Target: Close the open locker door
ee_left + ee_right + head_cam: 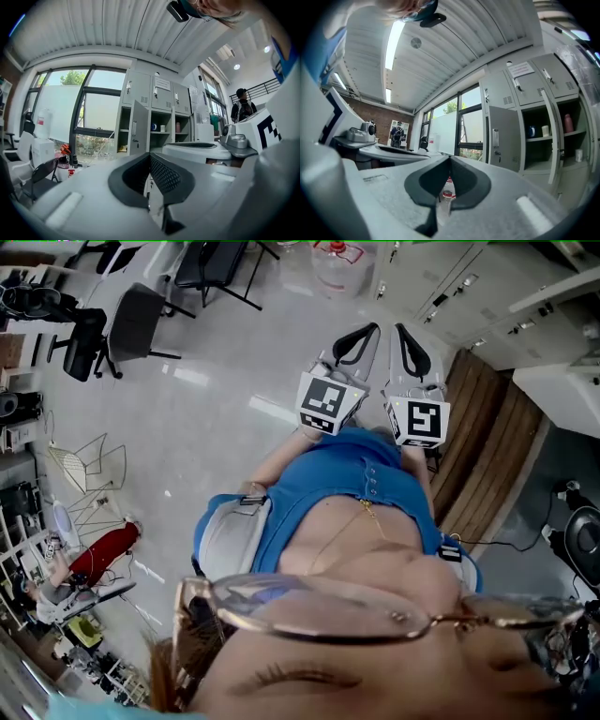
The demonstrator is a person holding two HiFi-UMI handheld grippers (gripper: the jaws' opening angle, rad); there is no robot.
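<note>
The grey lockers [159, 101] stand ahead. One tall door [139, 127] hangs open beside shelves holding cups [157, 127]. The right gripper view shows the same open door [502, 137] left of the open compartment [543, 140]. In the head view both grippers sit side by side in front of the person's chest, well short of the lockers [459, 292]. My left gripper [354, 337] is shut with nothing in it, its black tips meeting [149, 155]. My right gripper [411, 341] is also shut and empty [450, 159].
Office chairs [131, 320] and a water jug [337, 263] stand on the pale floor to the left. A wooden slatted mat [483, 442] lies right of the grippers. A person [242, 106] stands far to the right. Large windows [65, 110] are left of the lockers.
</note>
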